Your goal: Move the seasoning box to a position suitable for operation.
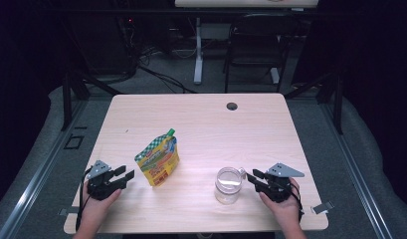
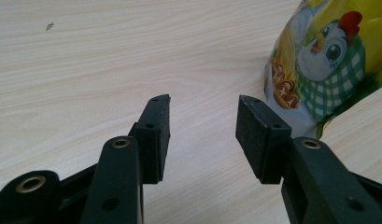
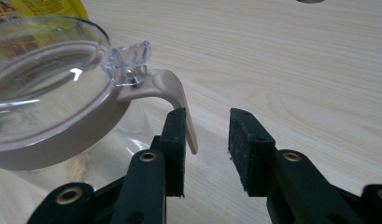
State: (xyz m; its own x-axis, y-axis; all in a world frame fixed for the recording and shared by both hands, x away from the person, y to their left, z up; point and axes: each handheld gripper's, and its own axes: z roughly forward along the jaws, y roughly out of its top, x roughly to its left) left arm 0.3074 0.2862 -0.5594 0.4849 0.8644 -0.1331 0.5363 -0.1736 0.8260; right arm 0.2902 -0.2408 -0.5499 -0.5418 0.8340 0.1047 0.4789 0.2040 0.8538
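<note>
The jar (image 1: 228, 185) stands on the table (image 1: 201, 119) near the front edge, just beside the right gripper (image 1: 252, 178). Its lid is on, and the beige latch (image 3: 177, 100) hangs down right next to that gripper's spread jaws, which pinch nothing. The pouch (image 1: 158, 158) stands to the left of the jar. The left gripper (image 1: 125, 175) sits near it, jaws spread and empty too. To do this well, slide the right jaws around the latch slowly, so the jar does not tip.
</note>
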